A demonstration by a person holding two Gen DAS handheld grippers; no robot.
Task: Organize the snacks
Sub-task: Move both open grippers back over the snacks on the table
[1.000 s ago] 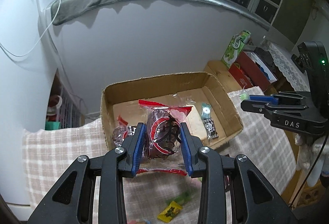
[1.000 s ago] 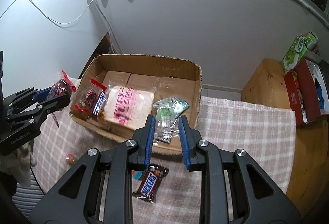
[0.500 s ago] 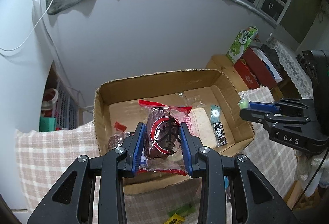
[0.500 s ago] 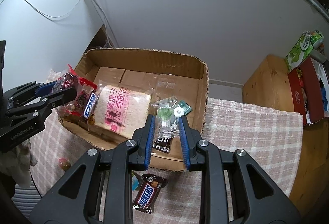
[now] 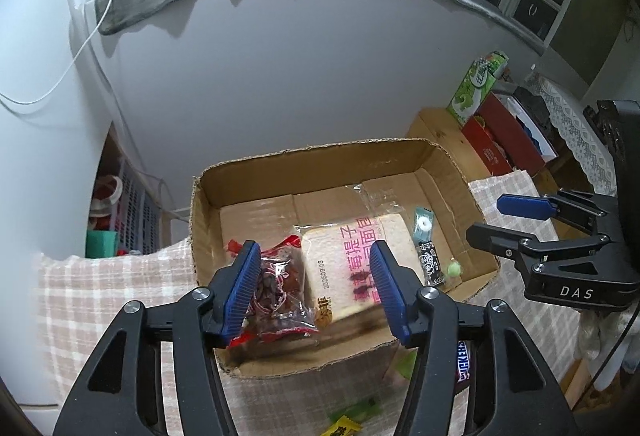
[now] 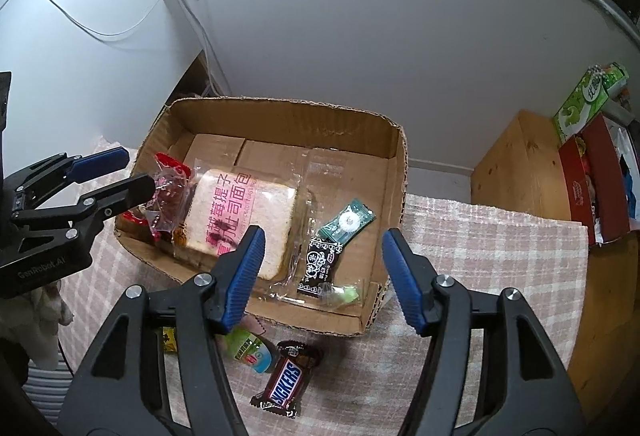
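A shallow cardboard box point(image 5: 304, 160) point(image 6: 280, 112) sits on a checked cloth. Inside lie a wrapped bread slice point(image 5: 352, 260) point(image 6: 240, 212), a red-and-clear snack bag point(image 5: 280, 284) point(image 6: 168, 192), a green mint packet point(image 6: 348, 222), a black sachet point(image 6: 318, 264) and a small clear packet with a green candy point(image 6: 340, 294). My left gripper point(image 5: 316, 292) is open over the box's near-left corner, the red bag lying below its left finger. My right gripper point(image 6: 322, 276) is open above the box's near edge, empty.
On the cloth in front of the box lie a Snickers bar point(image 6: 286, 384), a small green-capped bottle point(image 6: 248, 350) and a yellow candy point(image 5: 342, 430). A wooden side table point(image 6: 524, 172) with red and green boxes point(image 6: 588, 96) stands at the right. A wall runs behind.
Both grippers opened. The left let the red snack bag drop into the box's left side; the right let the clear green-candy packet drop at the box's near edge.
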